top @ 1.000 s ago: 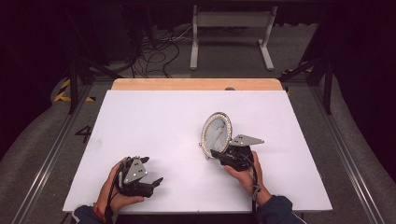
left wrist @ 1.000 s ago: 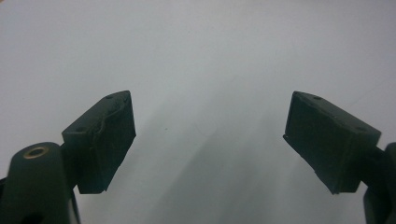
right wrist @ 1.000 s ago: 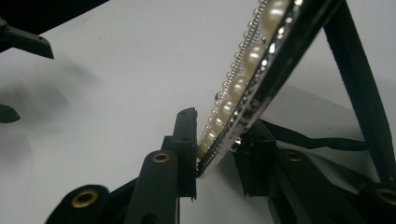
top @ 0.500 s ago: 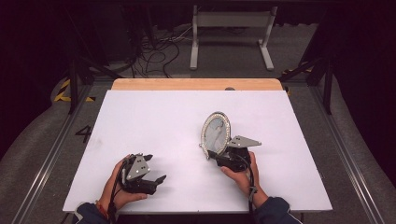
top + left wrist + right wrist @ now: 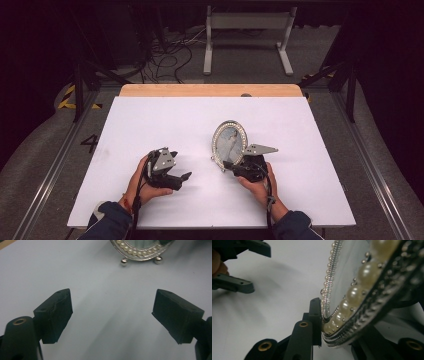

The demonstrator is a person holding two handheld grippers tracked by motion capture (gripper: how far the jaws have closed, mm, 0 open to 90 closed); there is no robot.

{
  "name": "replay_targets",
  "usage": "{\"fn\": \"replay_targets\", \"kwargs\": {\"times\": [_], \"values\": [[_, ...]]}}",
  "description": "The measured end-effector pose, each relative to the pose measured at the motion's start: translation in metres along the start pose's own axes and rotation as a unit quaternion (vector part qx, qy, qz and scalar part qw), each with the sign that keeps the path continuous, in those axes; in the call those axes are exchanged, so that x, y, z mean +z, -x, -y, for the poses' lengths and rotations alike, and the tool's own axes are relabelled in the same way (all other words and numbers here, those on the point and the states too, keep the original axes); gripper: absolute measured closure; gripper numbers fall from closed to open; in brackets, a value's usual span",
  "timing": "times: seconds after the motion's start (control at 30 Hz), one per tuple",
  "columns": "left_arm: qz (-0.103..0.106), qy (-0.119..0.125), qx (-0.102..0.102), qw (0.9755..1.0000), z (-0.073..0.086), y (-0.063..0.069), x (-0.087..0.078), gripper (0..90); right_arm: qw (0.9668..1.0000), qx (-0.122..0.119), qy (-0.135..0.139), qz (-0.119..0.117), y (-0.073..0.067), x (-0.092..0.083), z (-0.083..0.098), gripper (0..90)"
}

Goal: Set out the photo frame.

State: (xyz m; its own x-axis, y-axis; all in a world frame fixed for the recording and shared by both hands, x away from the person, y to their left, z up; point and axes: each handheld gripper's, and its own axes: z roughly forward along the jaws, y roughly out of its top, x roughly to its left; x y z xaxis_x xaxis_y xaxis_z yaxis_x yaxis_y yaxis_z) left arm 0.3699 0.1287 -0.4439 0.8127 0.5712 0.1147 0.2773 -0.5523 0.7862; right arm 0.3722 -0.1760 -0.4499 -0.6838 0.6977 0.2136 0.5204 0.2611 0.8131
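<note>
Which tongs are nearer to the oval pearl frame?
Right. The right tongs grip the oval pearl frame at its lower rim; the left tongs stand open, apart from it.

A frame of bright, silvery metal is seen clamped in the right gripper; its rim is set with glossy, pearl-like beads and fine grainy beading, and its oval pane looks smooth and reflective. Just ahead of the left gripper, two polished ball feet are seen under the frame. Both grippers are made of matt black plastic, with brass-coloured inserts, and the left gripper's pads look dull and slightly rough. The surface is covered in matt, smooth white, with a bare wood edge beyond it.
</note>
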Motion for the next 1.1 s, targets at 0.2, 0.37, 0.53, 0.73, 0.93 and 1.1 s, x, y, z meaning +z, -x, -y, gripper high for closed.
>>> {"fn": "replay_targets", "kwargs": {"times": [0.2,0.37,0.53,0.73,0.93,1.1], "values": [[0.018,0.006,0.003,0.9998,-0.016,-0.001,0.022,17.1,0.9998,-0.001,-0.012,-0.015,0.004,-0.004,-0.001,78.2],[0.034,0.016,-0.009,0.9992,-0.024,-0.006,0.034,18.3,0.9998,-0.015,-0.014,-0.005,0.001,-0.007,-0.001,68.5],[0.054,0.024,-0.008,0.9982,-0.031,-0.008,0.038,23.9,0.9983,-0.052,-0.019,0.016,-0.006,-0.016,0.002,63.3],[0.066,0.028,-0.011,0.9973,-0.038,-0.011,0.046,24.0,0.9966,-0.073,-0.003,0.038,-0.012,-0.028,0.004,63.7],[0.084,0.028,-0.006,0.9961,-0.049,-0.01,0.057,28.2,0.9957,-0.074,0.025,0.05,-0.014,-0.043,0.007,69.2],[0.096,0.027,-0.011,0.995,-0.053,-0.009,0.066,29.4,0.995,-0.073,0.039,0.055,-0.015,-0.052,0.008,73.8]]}}
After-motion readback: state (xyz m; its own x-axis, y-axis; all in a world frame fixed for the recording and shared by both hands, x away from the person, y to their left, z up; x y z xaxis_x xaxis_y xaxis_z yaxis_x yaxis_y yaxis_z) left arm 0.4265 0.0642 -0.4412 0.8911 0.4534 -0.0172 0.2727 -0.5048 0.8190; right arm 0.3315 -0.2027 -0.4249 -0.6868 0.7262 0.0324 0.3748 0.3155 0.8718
